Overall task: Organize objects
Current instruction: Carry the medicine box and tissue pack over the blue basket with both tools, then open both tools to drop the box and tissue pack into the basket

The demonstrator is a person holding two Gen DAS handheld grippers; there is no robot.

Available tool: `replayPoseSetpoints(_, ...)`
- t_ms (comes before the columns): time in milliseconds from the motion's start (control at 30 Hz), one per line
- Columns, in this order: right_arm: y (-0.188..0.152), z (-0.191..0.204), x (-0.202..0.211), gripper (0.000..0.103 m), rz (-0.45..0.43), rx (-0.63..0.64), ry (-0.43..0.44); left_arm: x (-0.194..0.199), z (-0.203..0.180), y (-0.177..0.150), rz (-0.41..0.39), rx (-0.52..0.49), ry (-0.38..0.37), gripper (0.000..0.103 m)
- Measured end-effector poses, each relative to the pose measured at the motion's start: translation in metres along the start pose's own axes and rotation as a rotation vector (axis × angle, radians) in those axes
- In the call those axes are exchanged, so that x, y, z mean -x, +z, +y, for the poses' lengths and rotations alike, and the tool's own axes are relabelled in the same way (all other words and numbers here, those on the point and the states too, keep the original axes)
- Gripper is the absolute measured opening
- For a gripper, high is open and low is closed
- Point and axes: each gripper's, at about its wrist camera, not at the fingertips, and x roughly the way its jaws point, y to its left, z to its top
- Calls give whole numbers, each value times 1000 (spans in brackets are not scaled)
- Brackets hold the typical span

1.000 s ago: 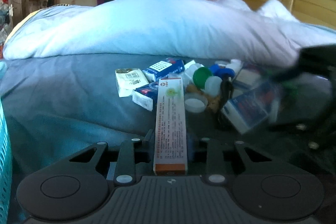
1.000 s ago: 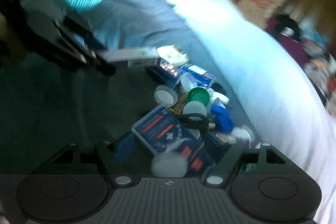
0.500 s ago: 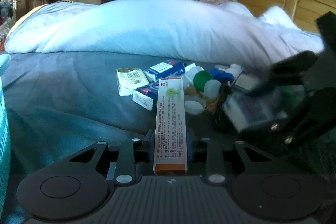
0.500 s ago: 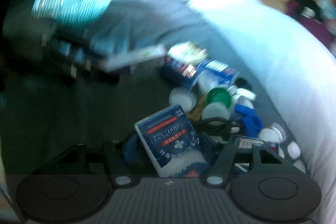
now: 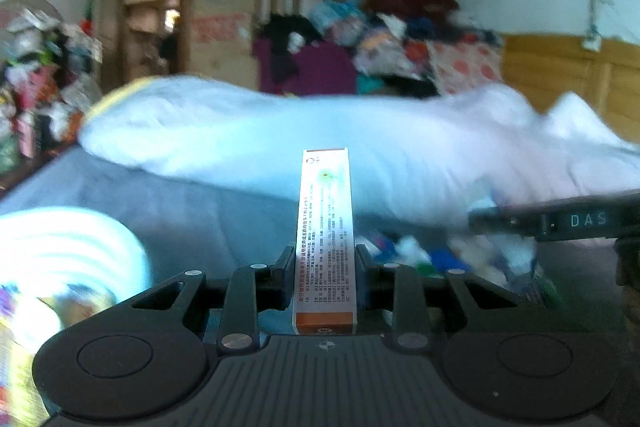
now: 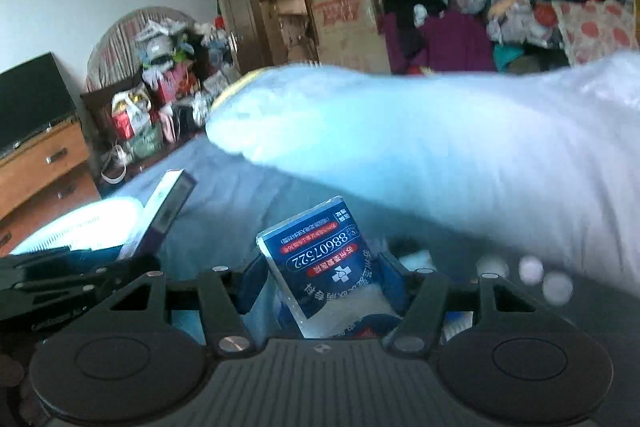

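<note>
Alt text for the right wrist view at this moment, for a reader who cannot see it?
The right hand-held gripper grips a blue plastic packet printed with white digits, raised over a bed. At left, the left hand-held gripper holds a long carton near a pale basket; a white duvet lies behind.

Black left hand-held gripper, ribbed housing, round discs, silver screws, white "DAS" lettering

The small items on the bed behind the left gripper are motion-blurred; individual objects cannot be identified. The basket is blurred and cut off at the left edge (contents unreadable). The long box carries illegibly small print.
</note>
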Motion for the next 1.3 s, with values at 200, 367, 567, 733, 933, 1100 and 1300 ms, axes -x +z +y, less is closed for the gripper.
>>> replayPoseSetpoints(200,57,80,2,63,-43,52,69,36,53,38,-48,69,164,31)
replayPoseSetpoints(367,85,179,-16,63,-24,162,153,70,125,46,-60,163,328,31)
replayPoseSetpoints(567,88,295,-32,63,65,266,215,104,200,35,-21,250,452,31)
replayPoseSetpoints(733,78,366,-40,63,100,341,219,108,232,23,23,294,483,31)
replayPoseSetpoints(933,69,387,-49,63,125,381,205,99,240,8,71,317,475,31)
replayPoseSetpoints(1100,63,374,-64,63,143,384,206,93,245,-2,91,326,464,31)
replayPoseSetpoints(1300,65,364,-74,64,151,378,215,88,245,-7,101,323,462,31)
